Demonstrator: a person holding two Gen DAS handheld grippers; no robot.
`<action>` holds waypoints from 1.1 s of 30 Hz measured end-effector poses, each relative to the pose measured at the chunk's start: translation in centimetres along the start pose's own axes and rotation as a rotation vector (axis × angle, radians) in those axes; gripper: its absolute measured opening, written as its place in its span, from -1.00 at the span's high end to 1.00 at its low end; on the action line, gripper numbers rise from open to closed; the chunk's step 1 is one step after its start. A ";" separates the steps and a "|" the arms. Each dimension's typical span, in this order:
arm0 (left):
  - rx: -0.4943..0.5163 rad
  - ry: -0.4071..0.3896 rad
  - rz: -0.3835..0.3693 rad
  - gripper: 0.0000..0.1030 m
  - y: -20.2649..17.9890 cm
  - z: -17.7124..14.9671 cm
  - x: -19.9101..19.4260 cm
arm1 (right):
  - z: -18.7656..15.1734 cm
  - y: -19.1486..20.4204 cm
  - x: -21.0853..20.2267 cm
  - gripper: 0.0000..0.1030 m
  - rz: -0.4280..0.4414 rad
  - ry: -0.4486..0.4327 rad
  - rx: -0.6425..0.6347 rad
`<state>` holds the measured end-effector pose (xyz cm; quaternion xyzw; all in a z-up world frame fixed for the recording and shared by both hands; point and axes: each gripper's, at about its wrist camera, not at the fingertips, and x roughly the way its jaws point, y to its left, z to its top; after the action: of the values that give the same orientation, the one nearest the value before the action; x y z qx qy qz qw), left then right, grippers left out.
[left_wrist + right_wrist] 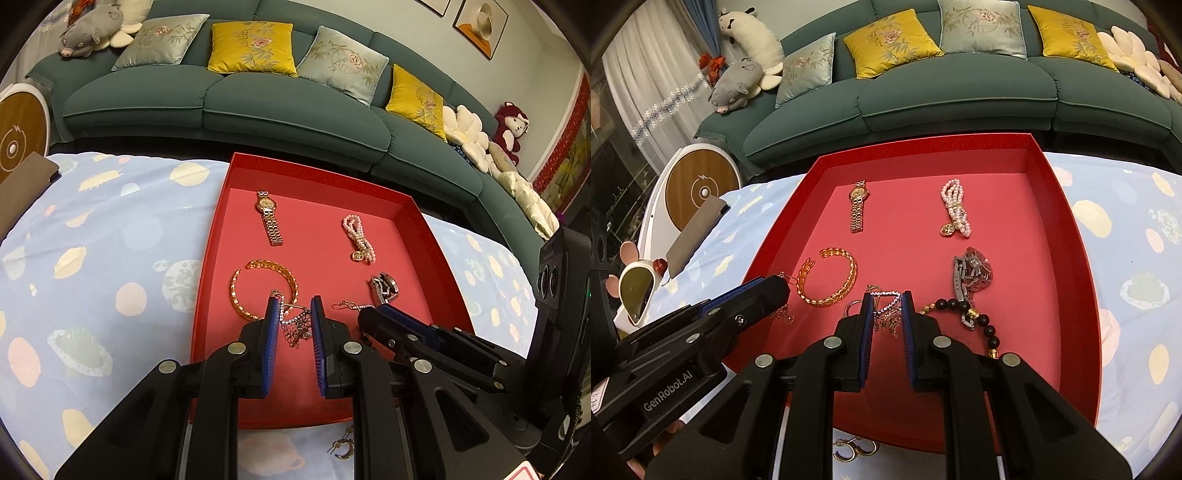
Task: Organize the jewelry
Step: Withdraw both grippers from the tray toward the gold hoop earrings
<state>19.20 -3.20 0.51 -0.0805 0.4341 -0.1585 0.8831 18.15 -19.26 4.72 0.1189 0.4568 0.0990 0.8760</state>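
Observation:
A red tray (221, 206) (1067, 206) holds a gold watch (269, 217) (857, 206), a pearl bracelet (357, 236) (956, 213), an amber bangle (255, 291) (831, 280), a silver watch (384, 288) (973, 275) and a dark bead bracelet (975, 317). My left gripper (293, 304) is open around a rhinestone earring with a dangling chain (295, 325). My right gripper (886, 299) is open around another rhinestone earring (886, 314). Each gripper shows in the other's view: the right one (373, 314), the left one (768, 286).
Gold hoop earrings (341, 446) (855, 448) lie on the blue patterned cloth (92, 277) in front of the tray. A small mirror (635, 288) and a brown card (694, 236) are at the left. A green sofa (221, 96) stands behind.

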 end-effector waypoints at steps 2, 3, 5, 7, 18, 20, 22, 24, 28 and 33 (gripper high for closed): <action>-0.004 0.001 0.002 0.72 0.2 0.0 0.2 | -0.1 0.0 0.3 0.72 0.000 0.006 -0.006; -0.007 -0.002 -0.003 0.72 0.3 0.0 0.3 | -0.1 0.0 0.5 0.72 0.005 0.010 -0.006; -0.030 -0.021 -0.038 0.66 0.6 -0.1 0.2 | -0.1 0.0 0.7 0.70 0.015 0.005 -0.007; -0.054 -0.047 -0.050 0.52 0.8 0.1 -0.3 | -0.1 -0.1 0.3 0.44 0.015 -0.032 -0.003; -0.106 -0.176 -0.017 0.24 4.4 2.3 -8.2 | 2.3 -0.5 -9.8 0.22 -0.026 -0.293 -0.026; -0.088 -0.163 -0.002 0.24 4.7 1.8 -8.7 | 1.8 -0.8 -10.4 0.21 -0.018 -0.282 -0.023; -0.061 -0.145 0.025 0.24 4.9 0.9 -8.9 | 1.1 -1.0 -10.5 0.21 -0.010 -0.254 -0.025; -0.037 -0.126 0.049 0.24 5.2 -0.2 -8.9 | 0.1 -0.9 -10.3 0.21 -0.014 -0.228 -0.048; -0.015 -0.087 0.082 0.24 5.7 -2.3 -8.8 | -2.3 -0.5 -10.1 0.21 -0.019 -0.169 -0.097; 0.012 -0.056 0.090 0.24 5.5 -4.6 -9.1 | -5.2 -0.2 -9.2 0.21 0.002 -0.082 -0.119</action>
<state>11.48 5.13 2.91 -0.0598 0.4114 -0.1190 0.9016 8.66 -21.42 8.96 0.0711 0.4139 0.1221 0.8993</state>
